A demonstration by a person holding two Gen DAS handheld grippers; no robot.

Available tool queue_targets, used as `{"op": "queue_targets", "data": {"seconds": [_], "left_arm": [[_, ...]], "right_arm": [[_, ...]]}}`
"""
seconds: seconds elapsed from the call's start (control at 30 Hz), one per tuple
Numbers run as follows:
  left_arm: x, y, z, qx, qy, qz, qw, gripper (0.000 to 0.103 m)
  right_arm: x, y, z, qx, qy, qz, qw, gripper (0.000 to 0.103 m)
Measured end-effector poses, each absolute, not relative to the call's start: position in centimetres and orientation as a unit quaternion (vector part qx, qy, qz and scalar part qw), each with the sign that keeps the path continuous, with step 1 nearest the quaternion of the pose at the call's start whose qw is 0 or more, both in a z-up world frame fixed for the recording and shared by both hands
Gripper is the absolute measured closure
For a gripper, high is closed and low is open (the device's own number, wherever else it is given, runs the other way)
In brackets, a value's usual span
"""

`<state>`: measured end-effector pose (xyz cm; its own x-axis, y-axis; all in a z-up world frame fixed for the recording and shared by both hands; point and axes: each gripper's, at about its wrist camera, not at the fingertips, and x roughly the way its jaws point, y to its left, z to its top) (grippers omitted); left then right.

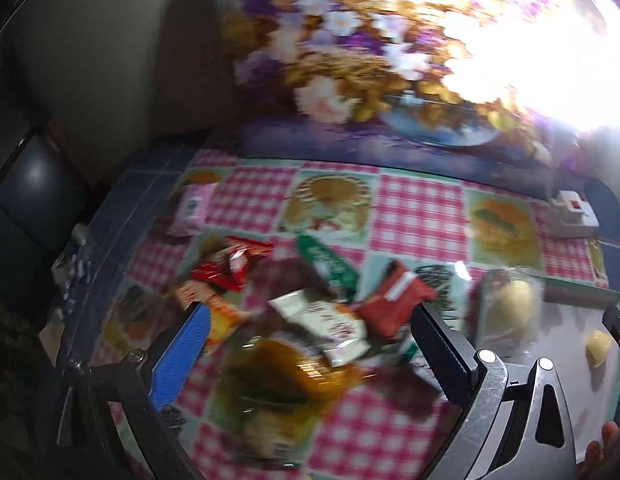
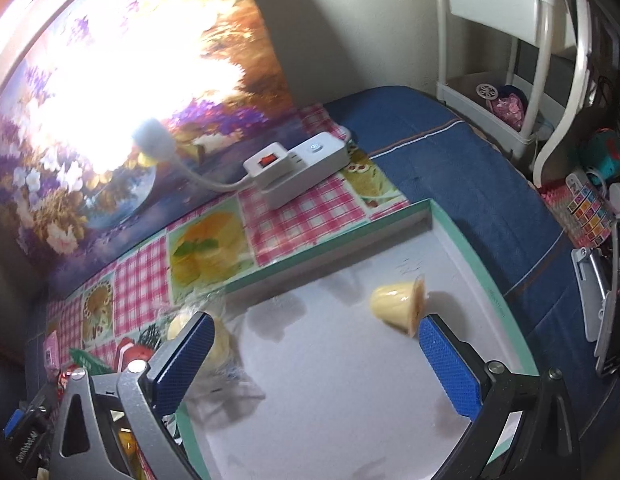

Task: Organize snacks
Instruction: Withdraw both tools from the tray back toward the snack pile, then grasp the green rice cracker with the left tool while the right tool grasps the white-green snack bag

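Note:
A blurred pile of snack packets lies on the checked tablecloth in the left wrist view: a white packet [image 1: 330, 324], a red packet [image 1: 394, 300], a green packet [image 1: 330, 260], red wrappers [image 1: 230, 264], an orange packet [image 1: 298, 372] and a pink packet [image 1: 194, 208] farther back. My left gripper [image 1: 310, 340] hangs open just above the pile, holding nothing. My right gripper [image 2: 318, 360] is open over a white tray with a teal rim [image 2: 486, 264]. A yellow jelly cup [image 2: 398, 308] lies on its side in the tray, by the right finger. A clear bag of yellow cups [image 2: 218, 344] sits at the tray's left edge.
A white power strip [image 2: 298, 164] with its cable lies behind the tray, in front of a flower picture [image 2: 110, 100] with strong glare. Blue cloth [image 2: 450, 160] covers the table's right side. A white shelf [image 2: 510, 40] and clutter stand at the far right.

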<state>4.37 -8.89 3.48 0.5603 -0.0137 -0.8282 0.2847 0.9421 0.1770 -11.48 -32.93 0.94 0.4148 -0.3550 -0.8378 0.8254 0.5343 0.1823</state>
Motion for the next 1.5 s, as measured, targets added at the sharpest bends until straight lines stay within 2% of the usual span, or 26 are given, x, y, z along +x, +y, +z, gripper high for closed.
{"op": "queue_targets", "data": {"seconds": [0.4, 0.63, 0.9, 1.2, 1.5], "left_arm": [[6.8, 3.5, 3.5, 0.040, 0.481, 0.001, 0.876, 0.003], [7.0, 7.2, 1.5, 0.013, 0.507, 0.021, 0.862, 0.003], [6.2, 6.9, -1.5, 0.017, 0.543, -0.006, 0.840, 0.003], [4.8, 4.8, -5.6, 0.032, 0.601, -0.045, 0.797, 0.003], [3.4, 2.0, -8.1, 0.040, 0.633, -0.093, 0.767, 0.003]], "right_arm": [[-7.0, -26.1, 1.2, 0.269, 0.418, -0.298, 0.815, 0.000], [-3.6, -21.1, 0.2, 0.244, 0.449, -0.237, 0.826, 0.000], [-3.3, -17.7, -1.9, 0.227, 0.490, -0.209, 0.815, 0.000], [-4.5, -18.2, -4.4, 0.231, 0.523, -0.224, 0.789, 0.000], [-5.1, -19.3, -4.7, 0.253, 0.521, -0.229, 0.782, 0.000]]}}
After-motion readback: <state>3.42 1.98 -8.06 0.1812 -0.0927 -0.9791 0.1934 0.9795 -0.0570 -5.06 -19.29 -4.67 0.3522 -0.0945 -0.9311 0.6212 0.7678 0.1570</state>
